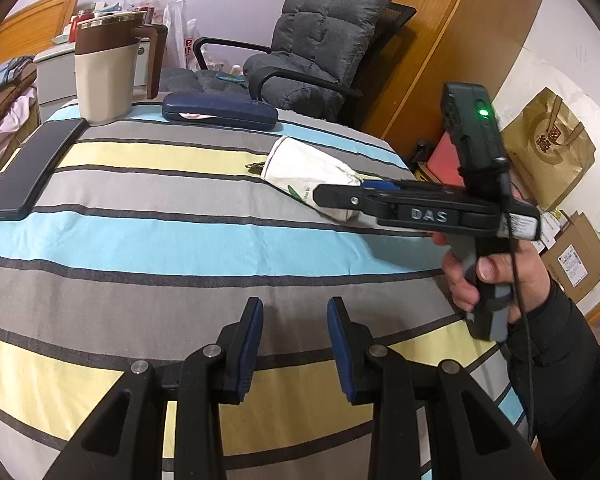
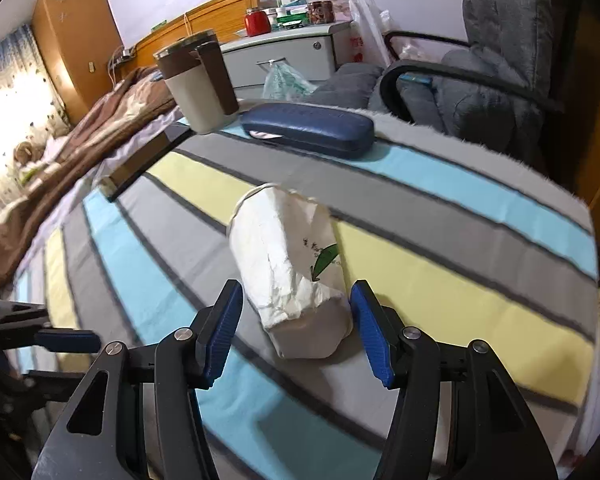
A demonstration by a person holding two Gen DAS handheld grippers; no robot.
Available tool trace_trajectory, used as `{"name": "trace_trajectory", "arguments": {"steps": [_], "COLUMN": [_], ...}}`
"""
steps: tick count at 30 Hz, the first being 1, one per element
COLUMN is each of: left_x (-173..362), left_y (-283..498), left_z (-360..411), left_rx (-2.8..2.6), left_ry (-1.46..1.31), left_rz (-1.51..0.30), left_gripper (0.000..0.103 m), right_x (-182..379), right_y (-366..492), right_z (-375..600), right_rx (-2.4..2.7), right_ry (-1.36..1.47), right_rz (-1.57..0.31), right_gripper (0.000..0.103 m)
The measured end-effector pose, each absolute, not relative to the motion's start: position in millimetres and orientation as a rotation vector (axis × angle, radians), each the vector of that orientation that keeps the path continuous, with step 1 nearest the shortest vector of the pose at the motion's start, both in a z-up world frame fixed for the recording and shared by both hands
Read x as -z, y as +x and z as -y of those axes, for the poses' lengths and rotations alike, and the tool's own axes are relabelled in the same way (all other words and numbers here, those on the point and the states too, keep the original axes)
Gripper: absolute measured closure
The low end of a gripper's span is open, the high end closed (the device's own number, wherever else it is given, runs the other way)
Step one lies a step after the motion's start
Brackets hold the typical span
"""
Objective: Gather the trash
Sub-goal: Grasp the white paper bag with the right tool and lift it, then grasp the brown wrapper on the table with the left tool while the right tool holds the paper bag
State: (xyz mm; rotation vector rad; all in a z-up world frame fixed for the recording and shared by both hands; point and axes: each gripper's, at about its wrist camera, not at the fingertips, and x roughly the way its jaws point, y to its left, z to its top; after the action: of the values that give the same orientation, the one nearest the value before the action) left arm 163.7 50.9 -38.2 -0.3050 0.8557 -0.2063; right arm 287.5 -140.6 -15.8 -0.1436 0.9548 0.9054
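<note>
A crumpled white paper cup with a green leaf print lies on its side on the striped tablecloth. My right gripper is open, its blue pads on either side of the cup's base, not clearly touching it. In the left wrist view the cup lies at the right, with the right gripper over its near end. My left gripper is open and empty, low over the cloth at the near edge.
A beige and brown lidded mug, a dark blue glasses case and a black phone lie at the far side. A grey armchair stands behind the table. Paper bags and boxes sit on the right.
</note>
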Motion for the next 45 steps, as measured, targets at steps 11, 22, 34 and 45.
{"name": "trace_trajectory", "arguments": {"steps": [11,22,34,45], "left_x": [29.4,7.1,-2.0,-0.8], "left_y": [154.5,130.6,111.3,131.5], "left_z": [-55.4,-48.1,-18.8,-1.3], "left_rx": [0.174,0.174,0.198,0.183], "left_ry": [-0.307,-0.292,-0.258,-0.249], "left_rz": [-0.833,-0.792,-0.799,-0.824], "left_gripper": [0.07,0.07,0.07,0.07], "right_x": [-15.7,-23.9,-12.4,-9.7], "right_y": [251.5,203.4,148.1,145.7], "right_z": [147.5,178.8,224.0,241.5], "right_rx": [-0.842,-0.769,-0.587,-0.506], "right_ry": [-0.154,-0.109,0.037,0.079], "right_rz": [-0.975,-0.98,-0.944,-0.908], "right_gripper": [0.058,0.058,0.058,0.058]}}
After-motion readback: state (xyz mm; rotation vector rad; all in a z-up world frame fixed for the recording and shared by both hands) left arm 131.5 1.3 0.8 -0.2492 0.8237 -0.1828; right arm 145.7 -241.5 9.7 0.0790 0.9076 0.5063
